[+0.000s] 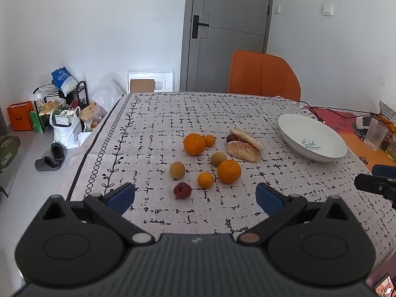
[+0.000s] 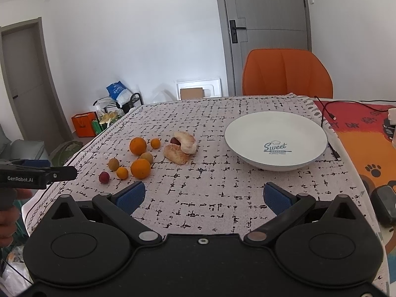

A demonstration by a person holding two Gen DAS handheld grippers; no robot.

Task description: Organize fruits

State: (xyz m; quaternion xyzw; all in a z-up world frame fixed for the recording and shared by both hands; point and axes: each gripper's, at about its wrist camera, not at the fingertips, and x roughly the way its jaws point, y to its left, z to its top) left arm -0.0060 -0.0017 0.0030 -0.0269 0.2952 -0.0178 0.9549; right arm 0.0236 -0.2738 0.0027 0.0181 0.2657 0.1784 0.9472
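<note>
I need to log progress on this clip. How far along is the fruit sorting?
Nothing looks done: the white bowl holds nothing. Nothing is in hand either; the left gripper and right gripper are both open. Left to do: all the fruit, from the large oranges to the dark red fruit, lies loose on the tablecloth.

The cloth (image 2: pixel 222 198) is white with black broken lines. The bowl (image 2: pixel 247 133) is white with blue writing. The big oranges (image 1: pixel 194 144) are orange. One small fruit (image 1: pixel 182 190) is dark red. The chair (image 2: pixel 287 73) is orange. The pads (image 2: pixel 130 196) are blue.
</note>
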